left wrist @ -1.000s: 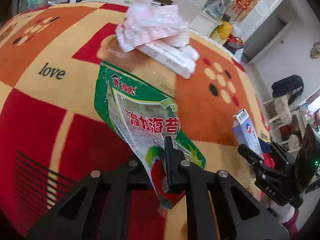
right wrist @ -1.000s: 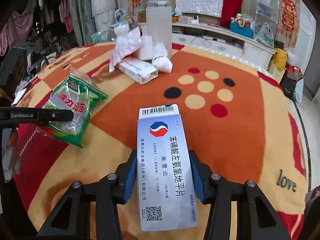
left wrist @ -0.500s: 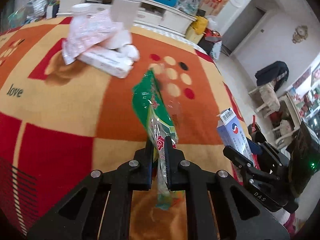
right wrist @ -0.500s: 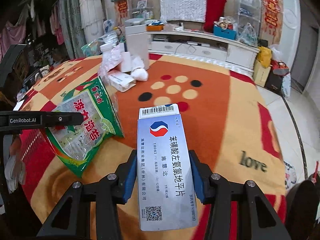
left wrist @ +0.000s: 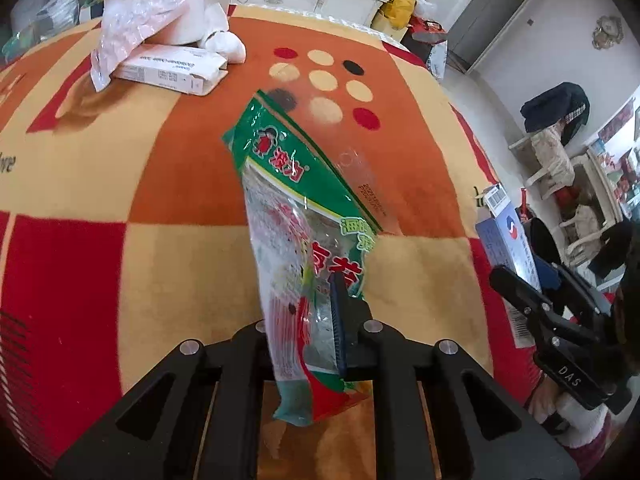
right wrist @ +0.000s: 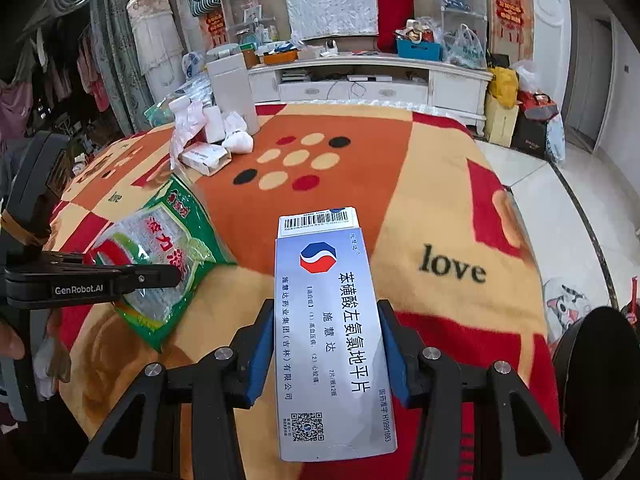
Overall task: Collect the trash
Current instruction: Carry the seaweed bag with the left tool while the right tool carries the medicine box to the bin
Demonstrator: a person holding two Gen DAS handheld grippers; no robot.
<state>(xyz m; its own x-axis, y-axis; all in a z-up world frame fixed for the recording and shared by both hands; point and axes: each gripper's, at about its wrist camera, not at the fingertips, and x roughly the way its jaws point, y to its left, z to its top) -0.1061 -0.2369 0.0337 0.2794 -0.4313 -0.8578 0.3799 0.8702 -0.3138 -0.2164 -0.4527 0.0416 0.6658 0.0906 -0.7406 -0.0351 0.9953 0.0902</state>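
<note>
left claw [left wrist: 320,320] | clamped on green snack bag [left wrist: 296,216] | above blanket [left wrist: 168,256]

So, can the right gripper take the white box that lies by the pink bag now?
Probably not yet. The right gripper is shut on the blue medicine box, so its jaws are full. The white box lies farther off on the blanket, unobstructed.

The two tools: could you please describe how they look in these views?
Both are black, with triangular cut-outs in their finger arms, silver screws and blue pads. The left tool bears white "GenRobot.AI" lettering on its side; the right tool shows "DAS" in the left wrist view.
</note>
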